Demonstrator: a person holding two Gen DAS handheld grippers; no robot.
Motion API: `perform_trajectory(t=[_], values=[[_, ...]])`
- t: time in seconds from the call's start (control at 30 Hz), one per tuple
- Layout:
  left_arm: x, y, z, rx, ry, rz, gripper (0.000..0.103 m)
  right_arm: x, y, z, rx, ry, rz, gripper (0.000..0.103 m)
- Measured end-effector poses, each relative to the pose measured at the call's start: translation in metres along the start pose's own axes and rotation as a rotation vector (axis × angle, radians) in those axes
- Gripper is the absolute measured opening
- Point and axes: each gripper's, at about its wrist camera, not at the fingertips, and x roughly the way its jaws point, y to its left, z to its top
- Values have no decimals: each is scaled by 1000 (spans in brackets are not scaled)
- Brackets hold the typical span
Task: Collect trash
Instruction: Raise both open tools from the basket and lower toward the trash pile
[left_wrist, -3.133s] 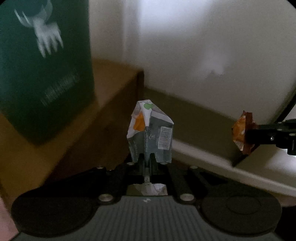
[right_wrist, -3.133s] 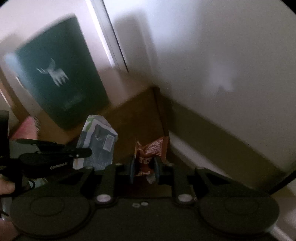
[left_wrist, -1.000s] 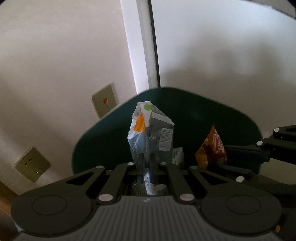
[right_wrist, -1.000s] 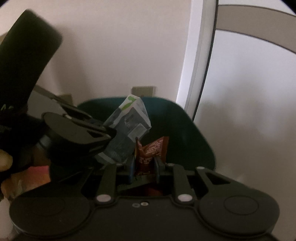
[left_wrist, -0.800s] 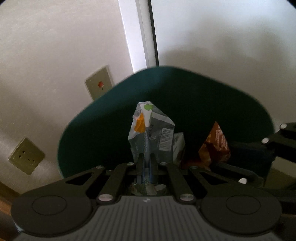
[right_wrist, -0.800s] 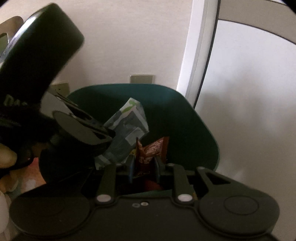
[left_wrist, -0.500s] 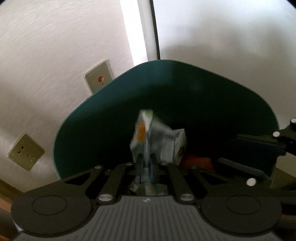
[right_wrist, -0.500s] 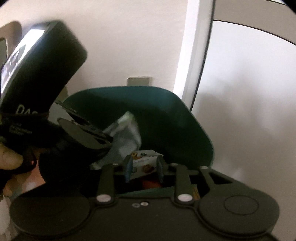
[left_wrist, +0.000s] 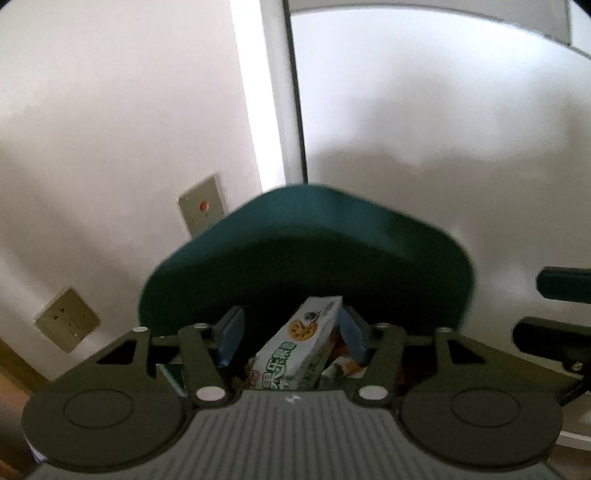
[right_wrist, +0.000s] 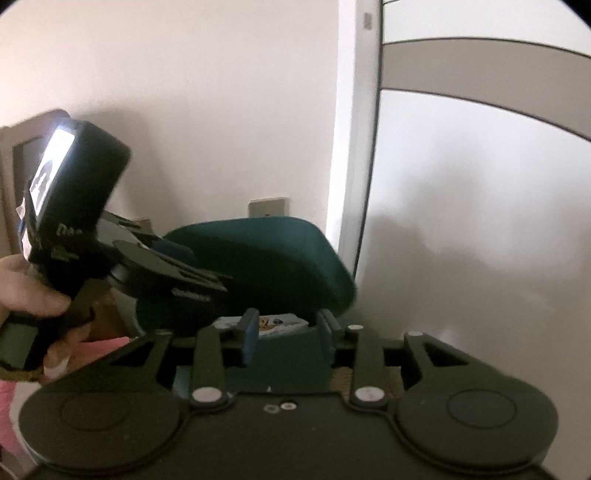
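Trash lay inside the dark green bin (left_wrist: 306, 236), and uppermost was a biscuit box (left_wrist: 295, 347), tilted, its printed face showing between the fingers of the left tongs (left_wrist: 291, 334). Those tongs stood wide apart over the bin's mouth, holding nothing. Out to the left on the wall sat a power socket (left_wrist: 66, 319), and nearer the bin a switch plate (left_wrist: 201, 208). A crumpled wrapper with orange on it (left_wrist: 345, 367) peeked out just beside the box, low in the bin. Further right, a white door frame (left_wrist: 275, 92) ran up behind the rim.

From the other camera, the person's hand (right_wrist: 27, 291) gripped the left tool's handle at far left. The right tongs (right_wrist: 288, 330) also stood open and empty above the bin, the box top just visible between them.

The stuff looked light and thin: card that would crush, film wrappers that crumple and could slip from a shallow pinch. Any further piece seemed best taken by a folded edge or corner, nipped firmly, since a flat face offers little to bite.
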Motion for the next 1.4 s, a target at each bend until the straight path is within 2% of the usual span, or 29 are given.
perform_trajectory(t=[0.1,0.17,0.37,0.43,0.5,0.73,1.07,1.1,1.17,1.27,1.4], values=[[-27,-9,-3,10,-40,-4,59,-27,-7,-10,6,-19,-13,35],[-42,-15,-6,7,-63,-1,69,-44,-12,-19,17,-27,-13,36],[-81,-41,-19,42,-128,-23,70,-82,-24,-47,40,-41,-24,38],[-93,-51,-24,46,-144,-36,75,-93,-28,-57,54,-45,-28,40],[-102,-61,-30,49,-159,-51,80,-101,-33,-67,67,-47,-33,43],[-112,-97,-53,63,-164,-129,80,-129,-48,-111,99,-33,-67,50],[-75,-140,-100,27,-105,-248,81,-131,-80,-185,168,11,-137,54],[-67,-143,-105,23,-105,-262,84,-128,-83,-192,178,14,-142,54],[-50,-151,-114,19,-98,-274,103,-118,-92,-209,197,38,-147,54],[-24,-162,-125,16,-88,-284,103,-99,-106,-234,238,80,-164,55],[29,-178,-145,-4,-10,-324,103,-67,-124,-274,274,137,-195,55]])
